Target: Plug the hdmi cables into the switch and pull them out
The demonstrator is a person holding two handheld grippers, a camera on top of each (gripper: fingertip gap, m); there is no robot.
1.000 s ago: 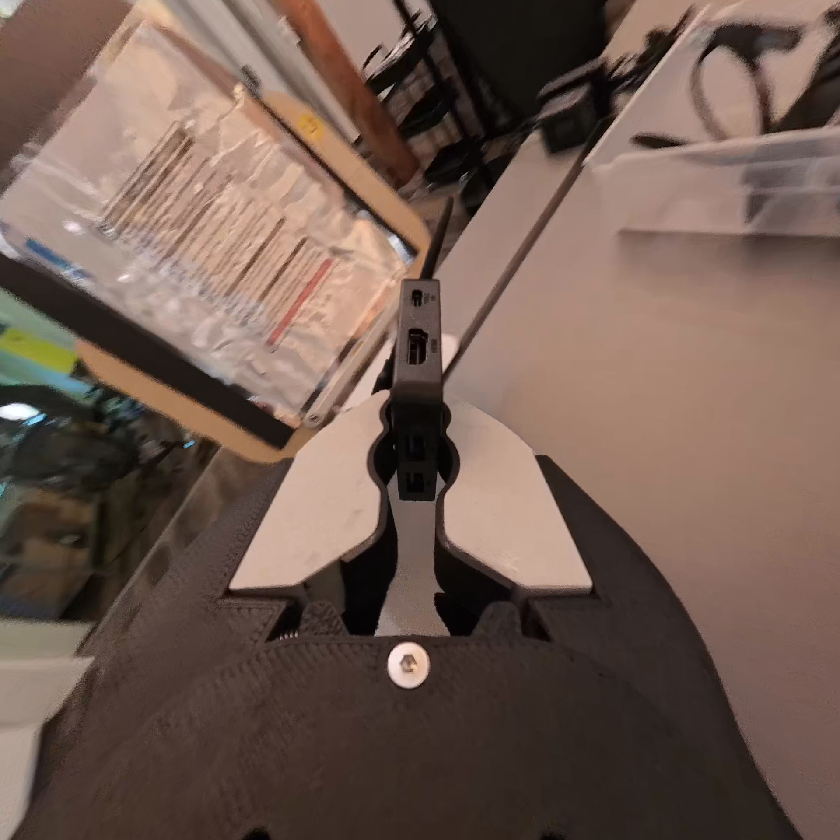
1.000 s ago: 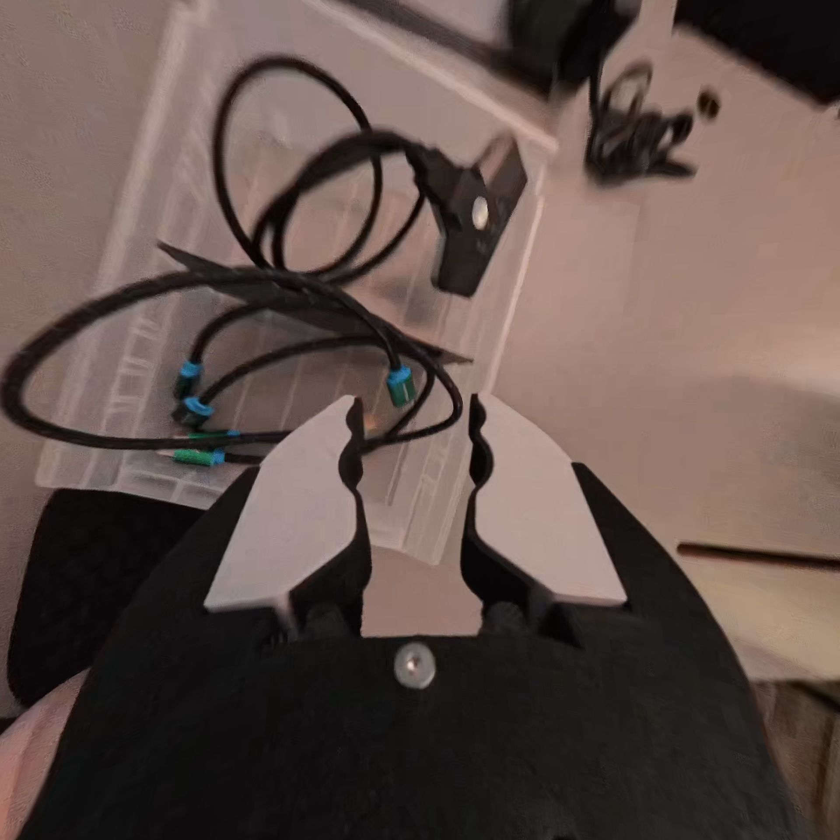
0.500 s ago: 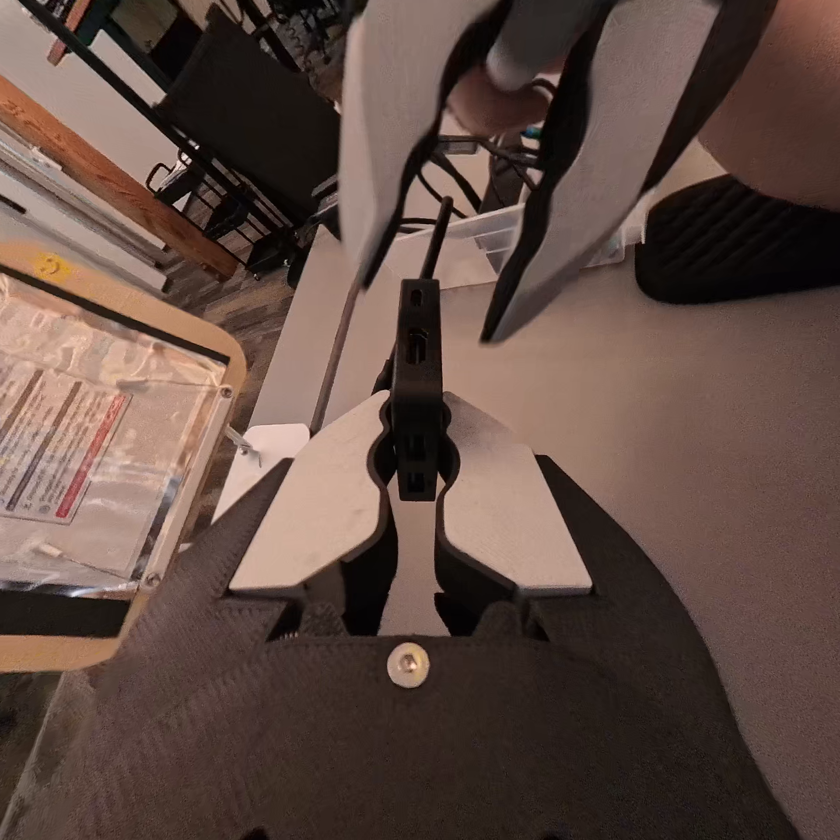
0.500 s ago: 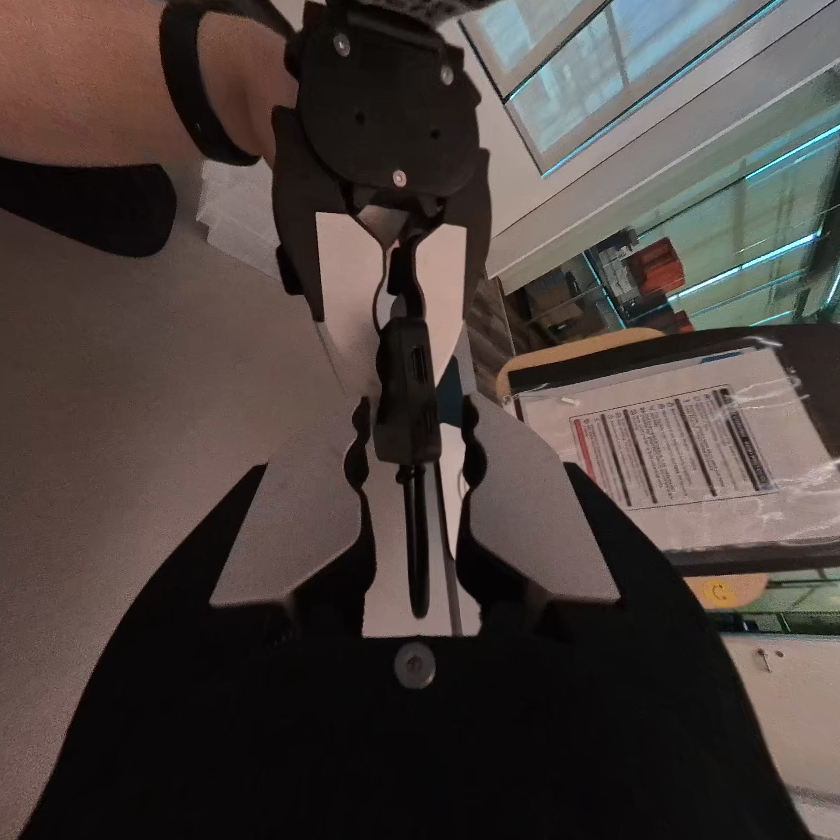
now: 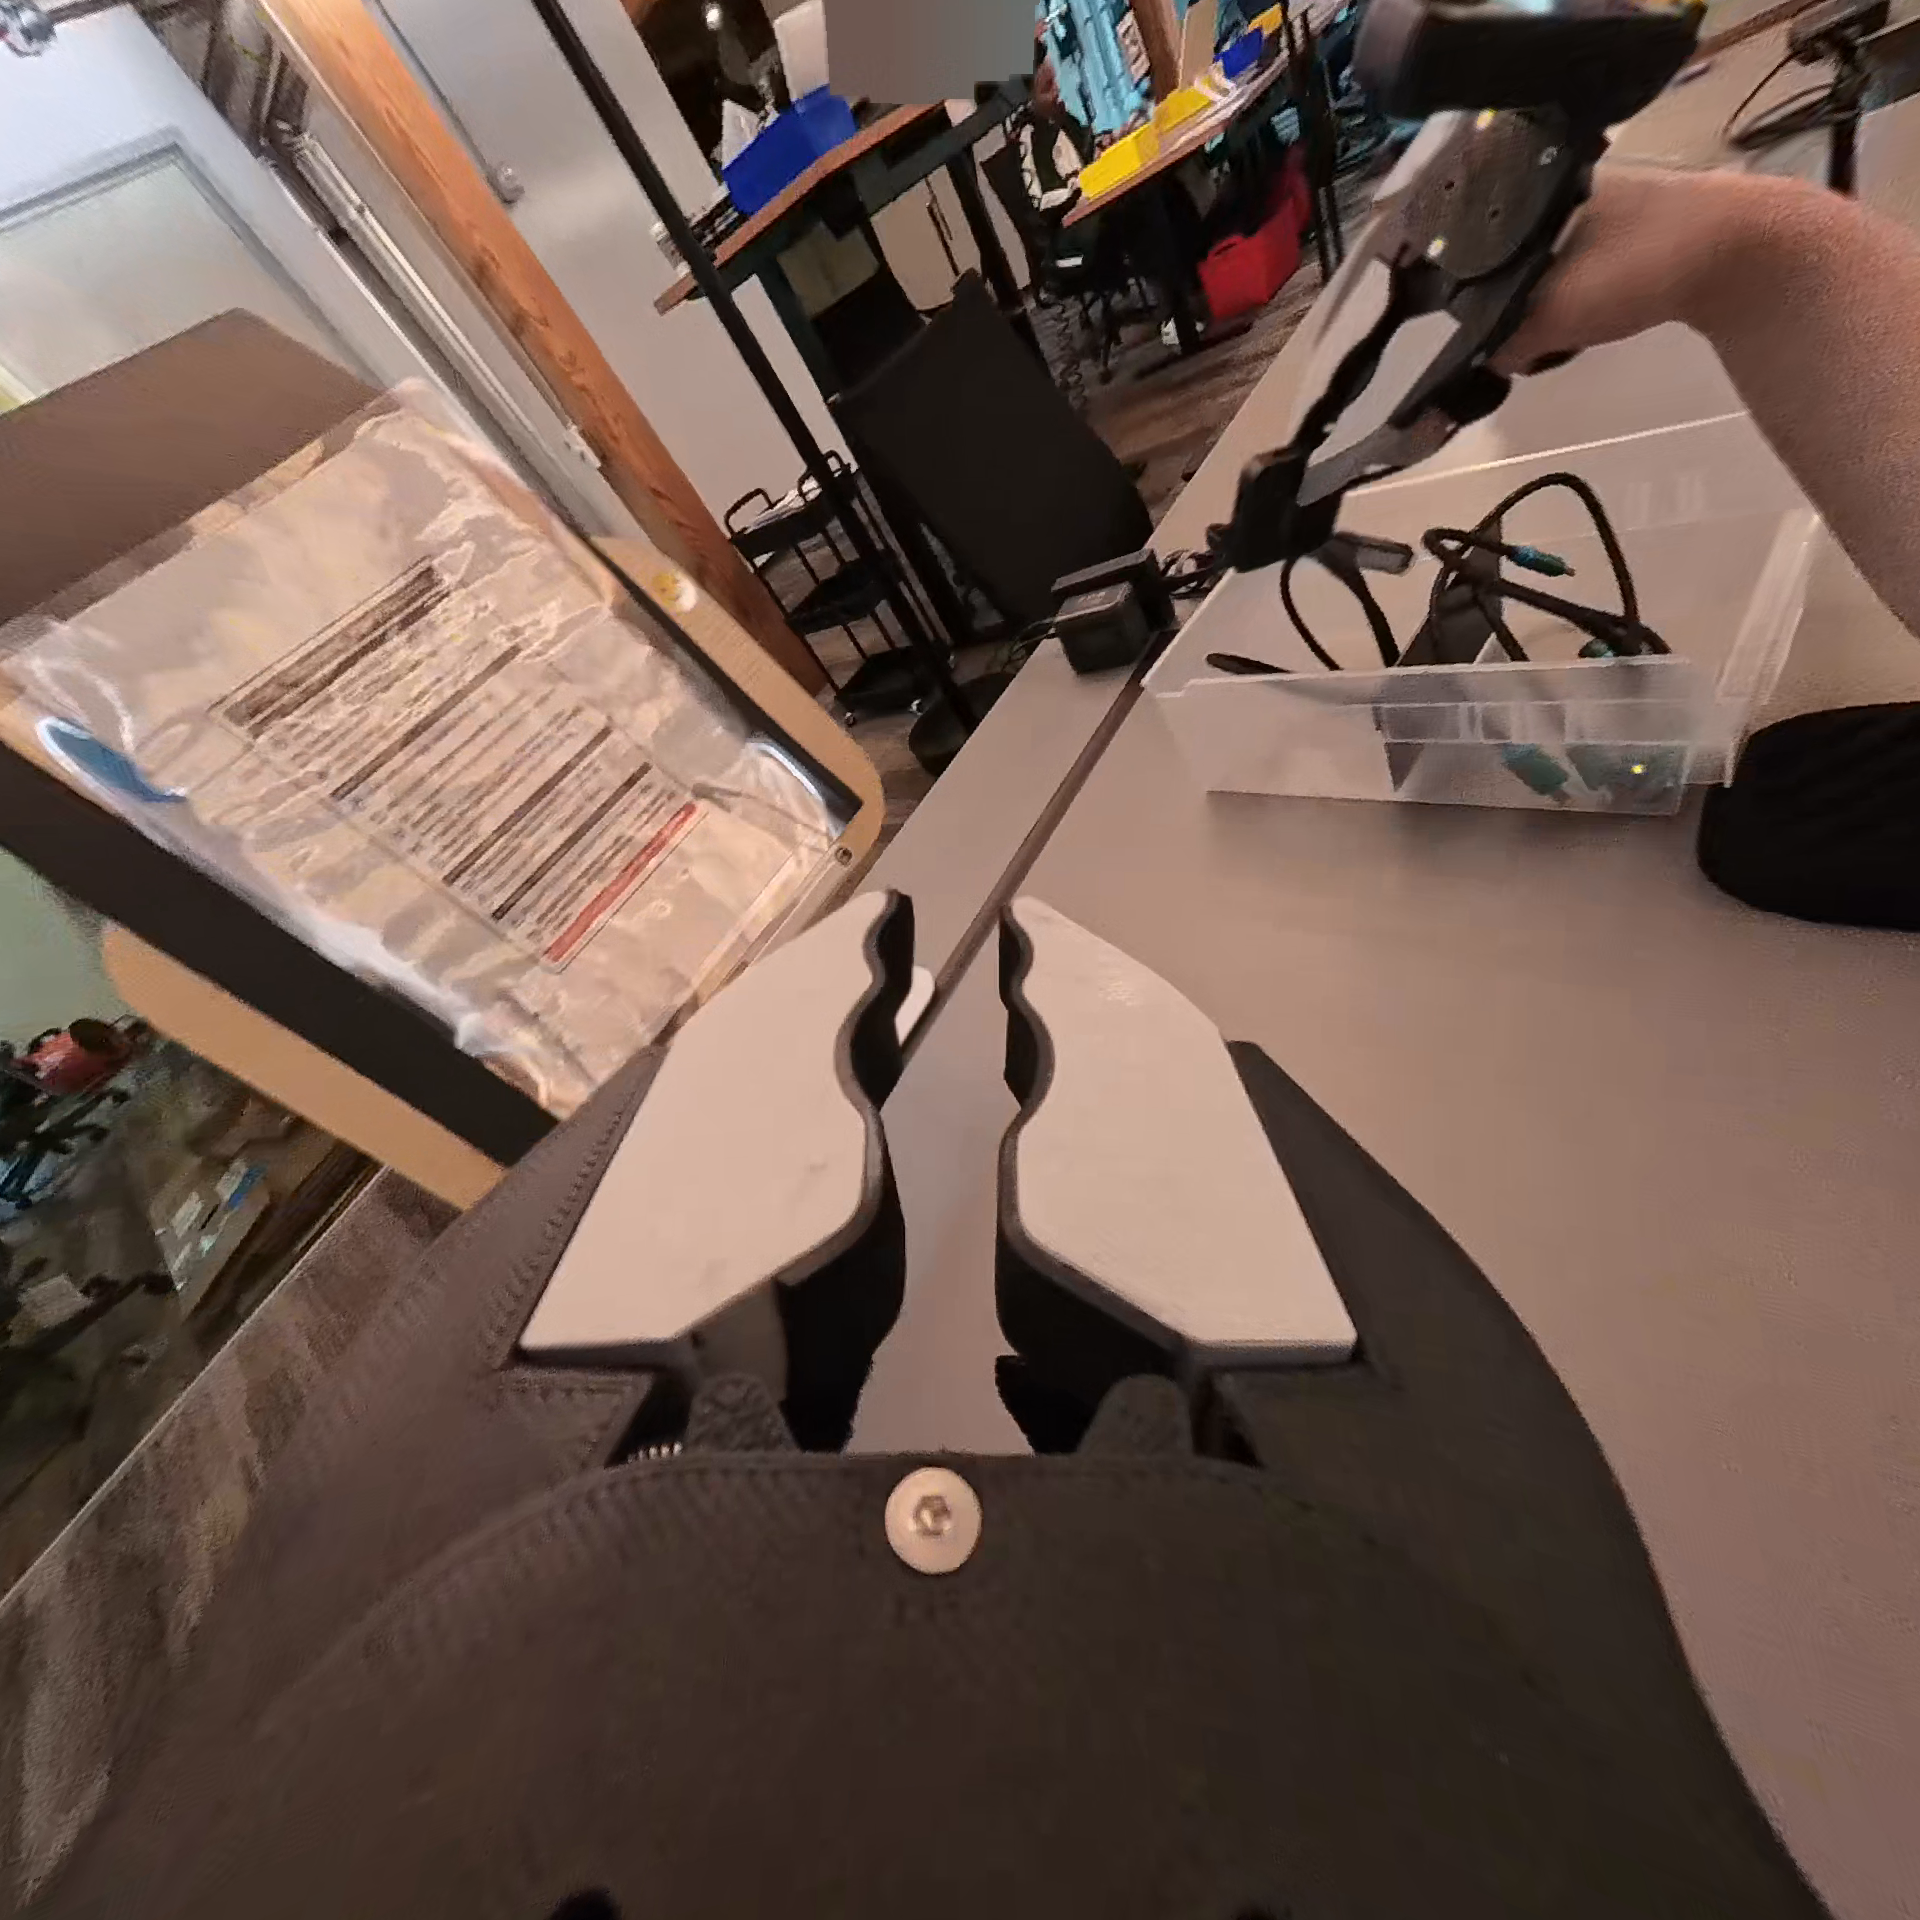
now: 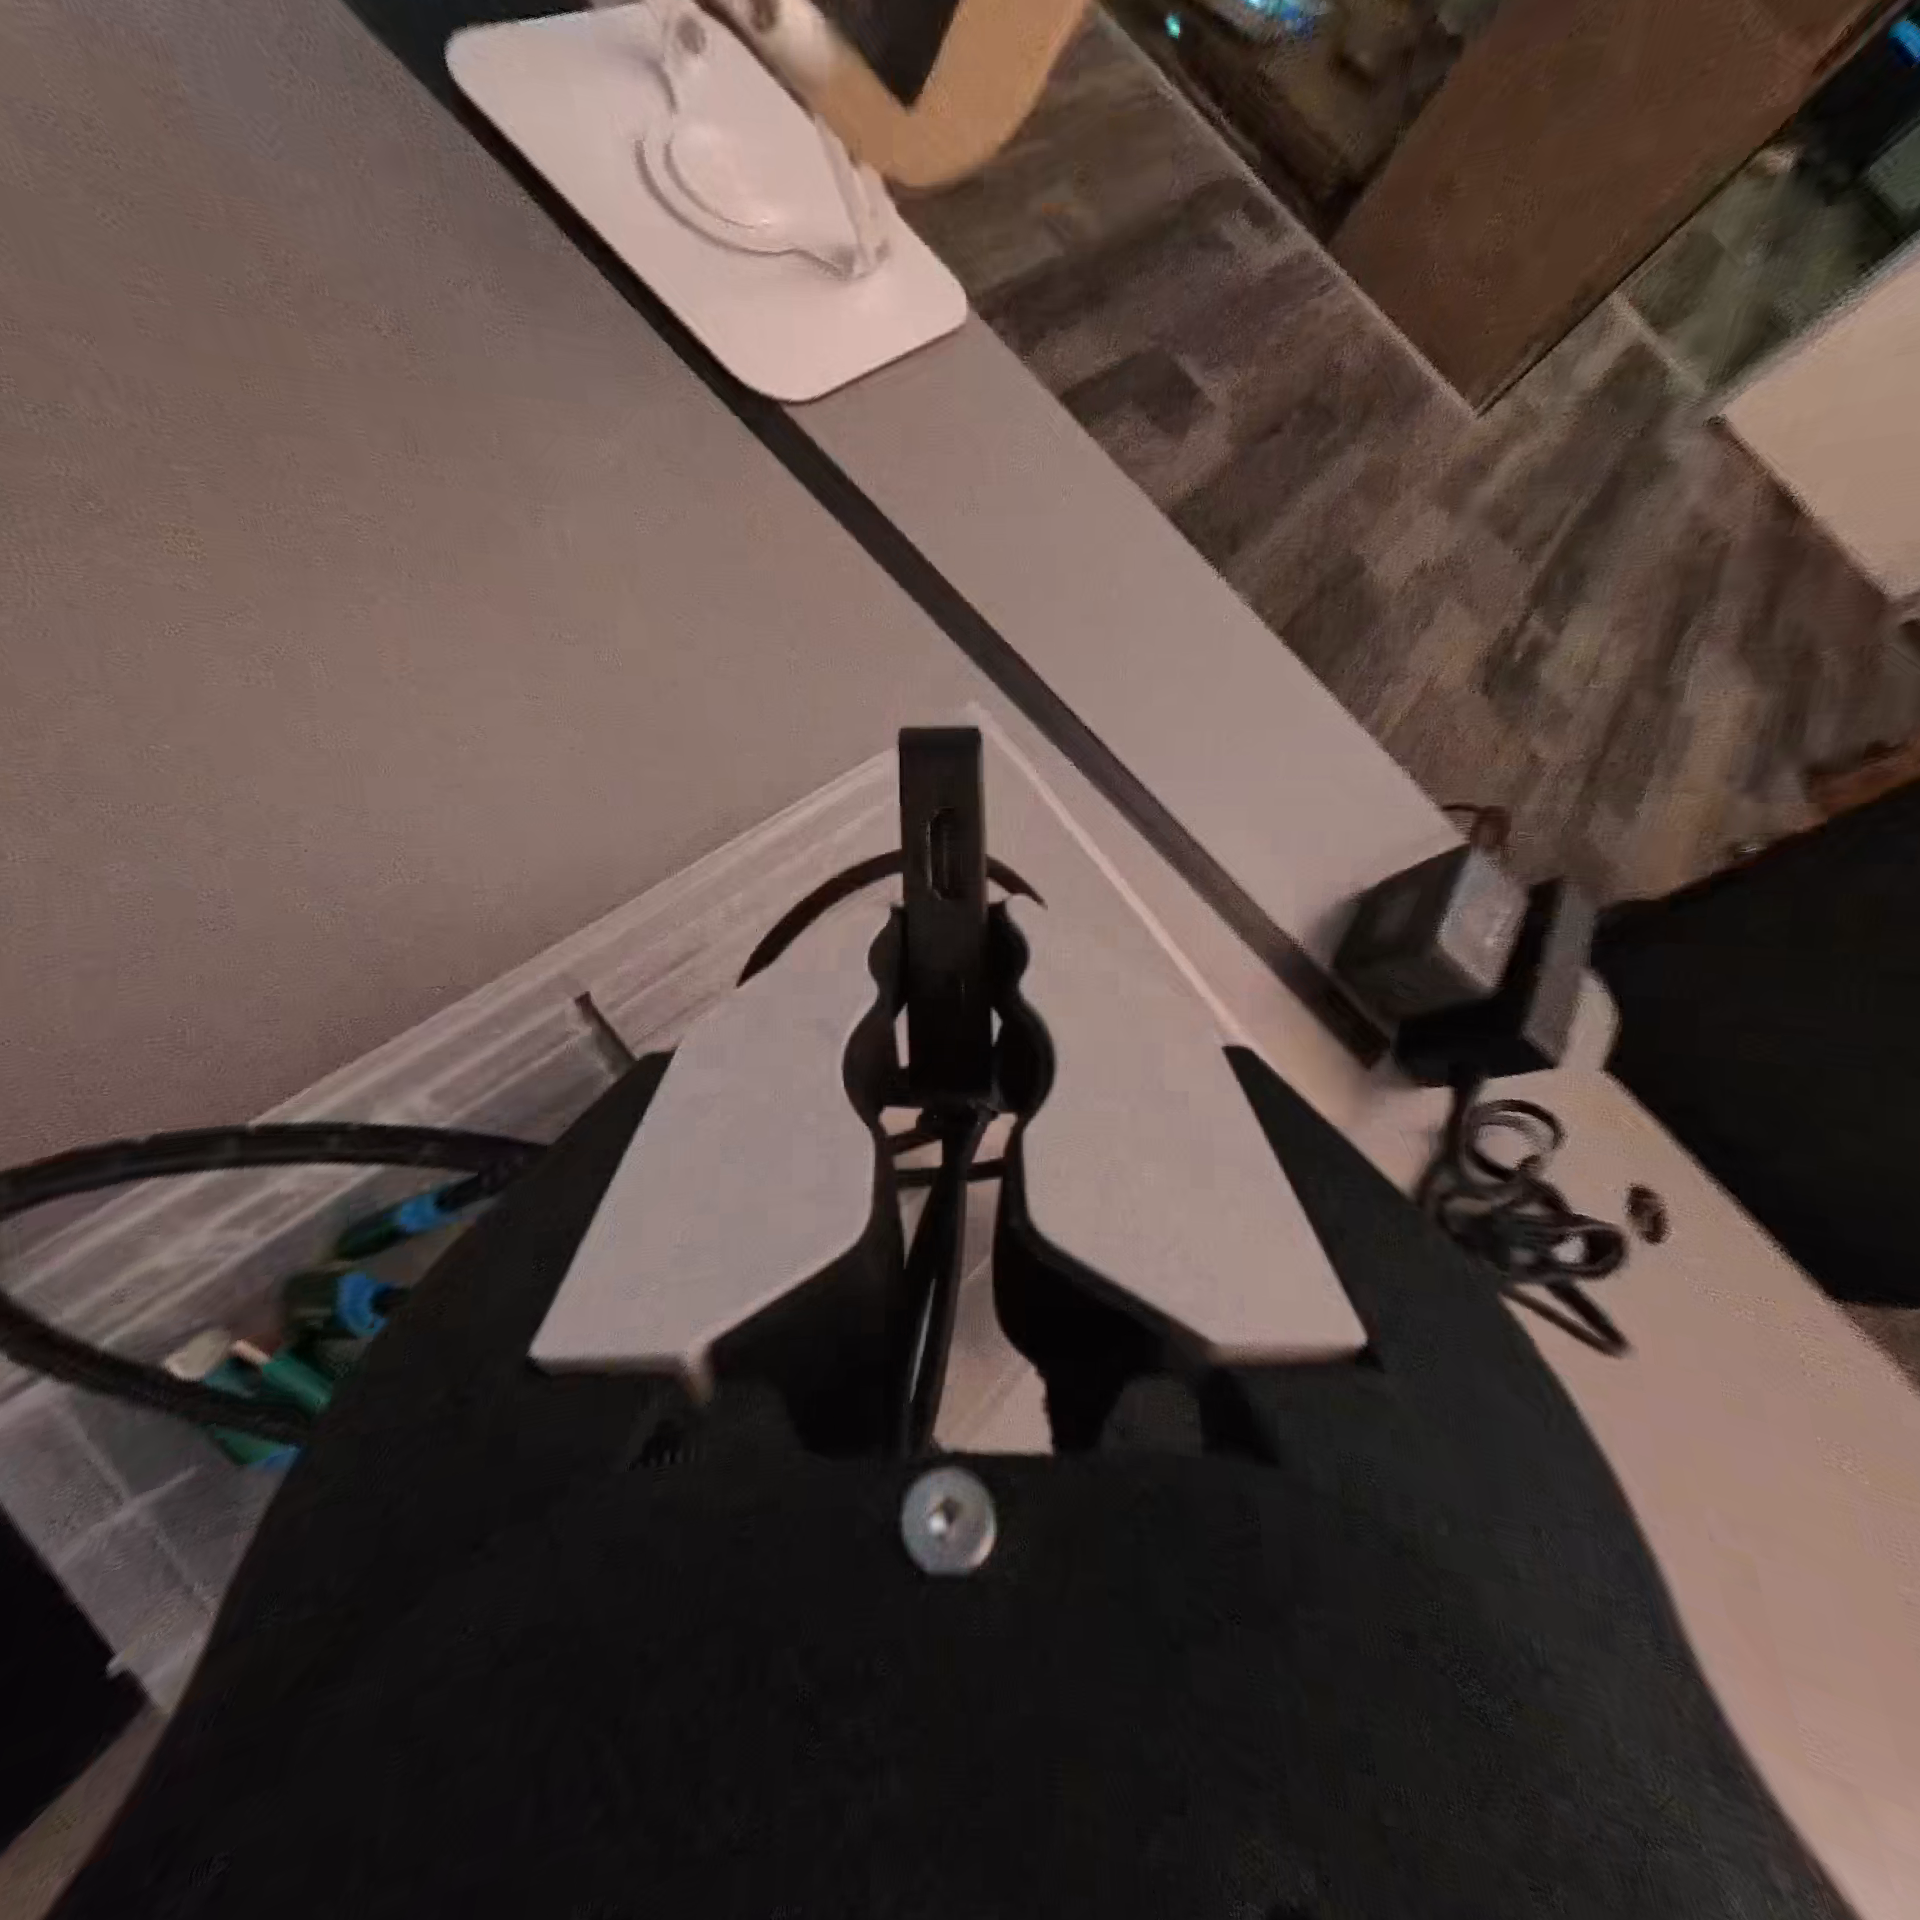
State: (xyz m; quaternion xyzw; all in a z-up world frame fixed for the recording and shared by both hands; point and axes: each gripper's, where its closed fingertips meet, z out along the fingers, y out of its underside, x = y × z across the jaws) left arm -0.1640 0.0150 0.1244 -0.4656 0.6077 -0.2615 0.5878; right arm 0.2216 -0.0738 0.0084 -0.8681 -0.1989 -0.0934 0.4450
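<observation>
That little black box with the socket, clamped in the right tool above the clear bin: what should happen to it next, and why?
Probably lower the switch into the clear bin. The right gripper grips it above the cables there, and the left gripper is open and empty.

light: dim, warm indoor | blur: right wrist view soft, edges smeared | distortion: wide-angle bending
</observation>
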